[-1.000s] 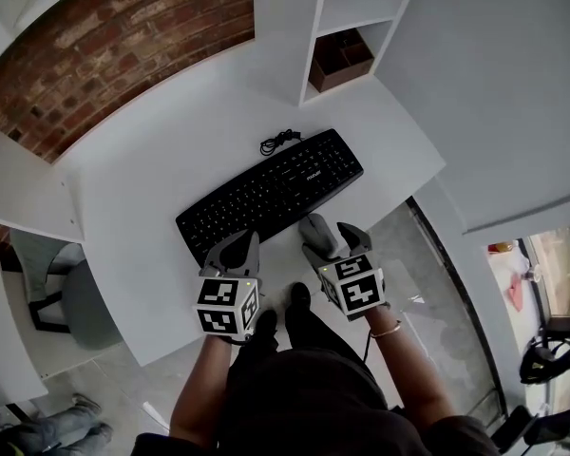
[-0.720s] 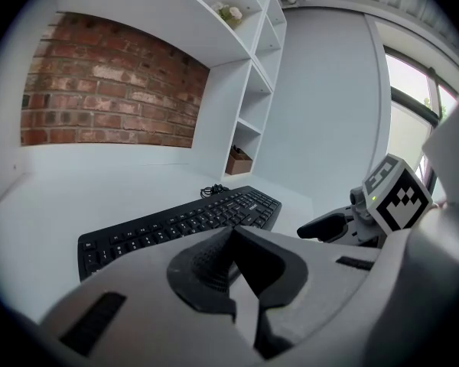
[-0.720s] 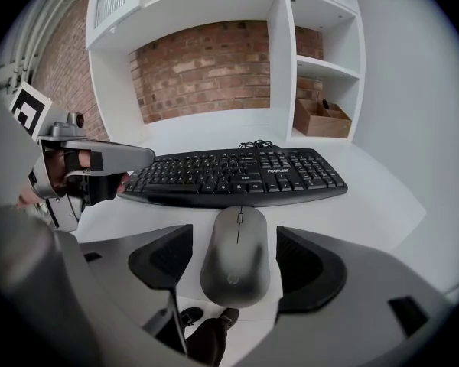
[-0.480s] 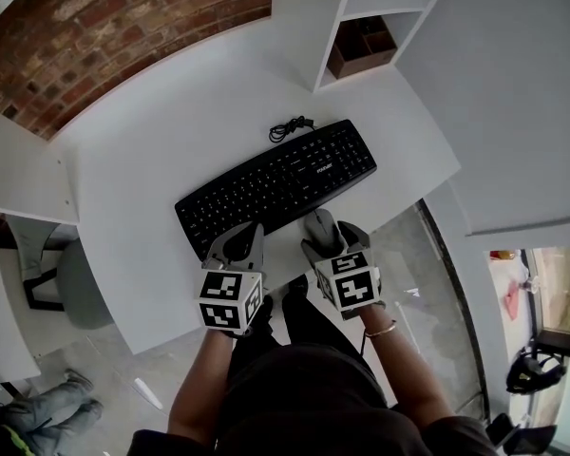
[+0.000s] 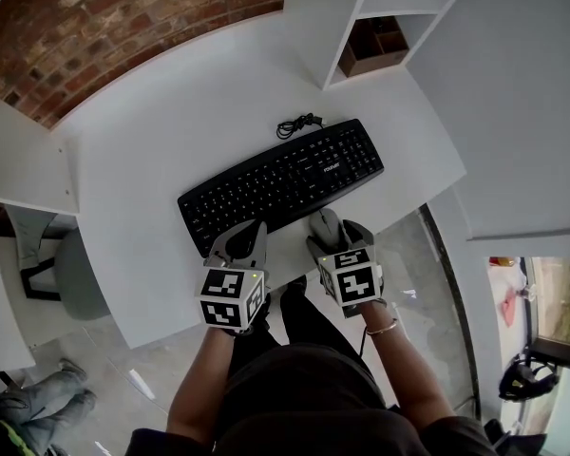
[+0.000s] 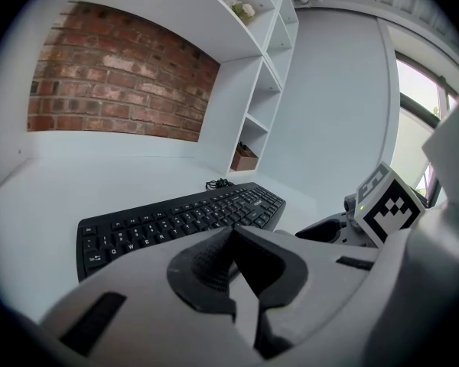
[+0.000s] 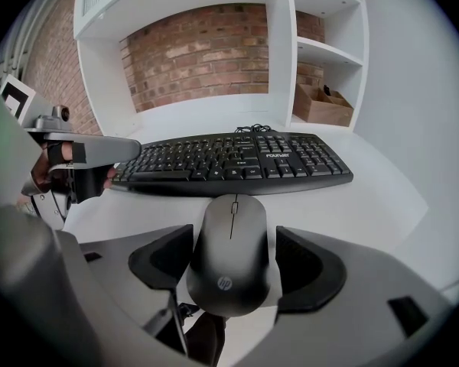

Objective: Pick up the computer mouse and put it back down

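Right gripper [image 5: 335, 238] sits further over the mouse [image 5: 323, 223] than a second ago. We count one mouse, one keyboard [image 5: 280, 180], two grippers. Mouse lies on the tabletop [image 5: 161, 160] by the keyboard; only our right gripper view shows jaws apart, flanking it. Left gripper [image 5: 241, 237]: jaws together, empty.
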The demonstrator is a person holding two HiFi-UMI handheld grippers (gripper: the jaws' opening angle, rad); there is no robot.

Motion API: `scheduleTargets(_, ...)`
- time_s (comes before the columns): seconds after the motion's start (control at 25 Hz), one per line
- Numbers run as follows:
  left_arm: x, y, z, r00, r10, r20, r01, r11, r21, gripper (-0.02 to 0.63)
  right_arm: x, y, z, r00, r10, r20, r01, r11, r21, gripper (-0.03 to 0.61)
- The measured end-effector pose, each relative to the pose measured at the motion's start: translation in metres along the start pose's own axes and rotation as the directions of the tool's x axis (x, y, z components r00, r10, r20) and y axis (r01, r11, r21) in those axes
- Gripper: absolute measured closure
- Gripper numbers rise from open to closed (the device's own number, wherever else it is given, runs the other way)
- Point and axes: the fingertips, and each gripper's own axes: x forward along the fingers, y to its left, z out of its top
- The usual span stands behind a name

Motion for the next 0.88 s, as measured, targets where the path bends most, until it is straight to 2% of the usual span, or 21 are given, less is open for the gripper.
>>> scheduleTargets(0.88,0.0039,-0.0104,-0.0026,1.000,-0.007,-0.012,0.007,1.000,0.016,0.604,-0.0001,-0.0069,-0.0016,1.000,-0.003,0.012,0.003,1.000,0.002,0.279)
